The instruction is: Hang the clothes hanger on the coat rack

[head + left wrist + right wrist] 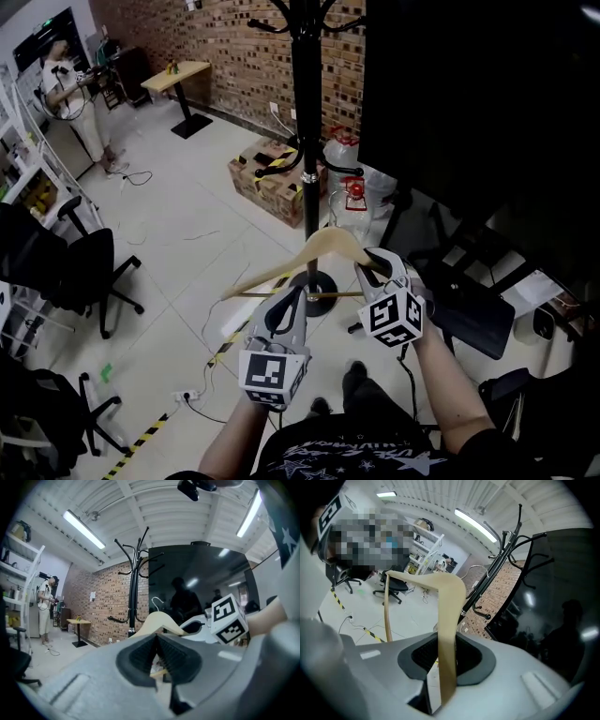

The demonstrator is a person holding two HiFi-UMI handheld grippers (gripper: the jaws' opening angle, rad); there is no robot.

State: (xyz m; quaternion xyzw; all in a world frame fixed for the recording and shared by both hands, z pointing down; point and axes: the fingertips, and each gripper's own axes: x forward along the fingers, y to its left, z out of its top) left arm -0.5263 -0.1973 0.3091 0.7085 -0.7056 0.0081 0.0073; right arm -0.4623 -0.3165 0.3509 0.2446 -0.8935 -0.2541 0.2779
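gripping the wooden clothes hanger (325,245) from both sides, the left gripper (298,294) is clamped on its thin lower bar and the right gripper (374,264) on one sloping arm. the hanger is in the air, close before the black coat rack (307,141), below its hooks.

Office-like lab: brick wall (234,56), swivel chairs (70,267), shelving (16,570).

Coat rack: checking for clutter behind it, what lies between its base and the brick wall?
A taped cardboard box and a clear plastic bottle sit there, as the head view shows.
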